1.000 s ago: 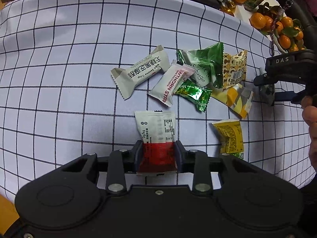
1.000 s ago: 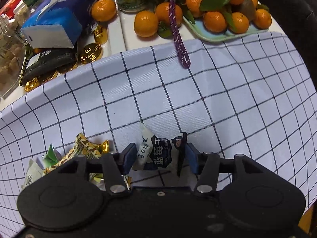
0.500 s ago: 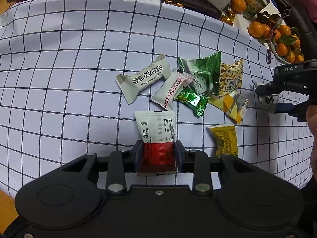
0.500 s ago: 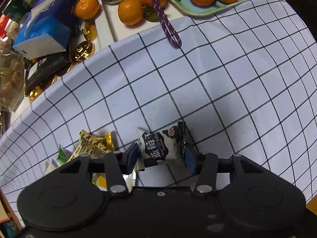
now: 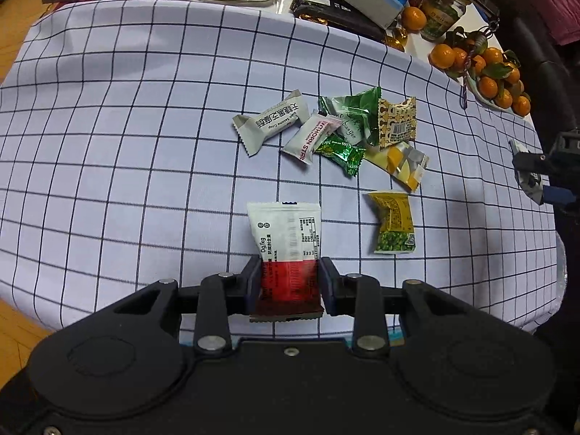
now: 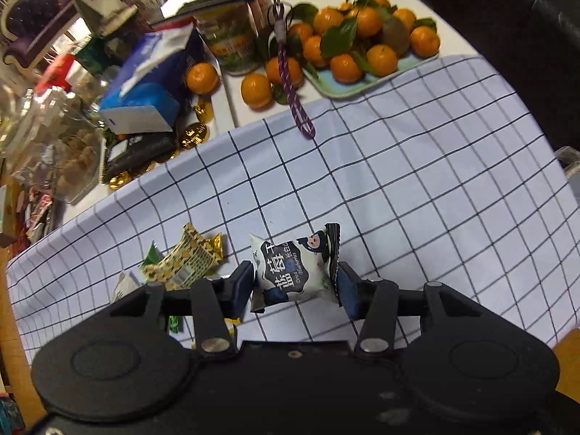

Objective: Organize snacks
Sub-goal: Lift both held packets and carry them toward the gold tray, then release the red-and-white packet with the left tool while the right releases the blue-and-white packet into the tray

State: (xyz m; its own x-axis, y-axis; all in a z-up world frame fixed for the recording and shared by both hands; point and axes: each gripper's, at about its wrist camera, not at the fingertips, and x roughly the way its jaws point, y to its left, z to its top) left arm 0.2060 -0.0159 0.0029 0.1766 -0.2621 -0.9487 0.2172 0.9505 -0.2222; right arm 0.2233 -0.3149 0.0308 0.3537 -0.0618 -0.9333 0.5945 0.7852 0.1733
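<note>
Left wrist view: the left gripper (image 5: 290, 282) clamps a red-and-white packet (image 5: 285, 243) above the checked bench (image 5: 127, 127). The right gripper (image 6: 295, 284), whose fingers just closed in, pinches a blueberry packet (image 6: 293, 268). Carry both level, clear of the snack pile (image 5: 348, 134), and release only once they rest.

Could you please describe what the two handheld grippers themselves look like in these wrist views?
Both look alike. The left gripper has a wide matte black body with two round raised discs, black linkage bars pinned by silver rivets, and small screws along the centre. Its jaws carry dark blue pads. The right gripper has the same black housing, silver rivets and blue pads. No cables, sleeves or hands show now.
</note>
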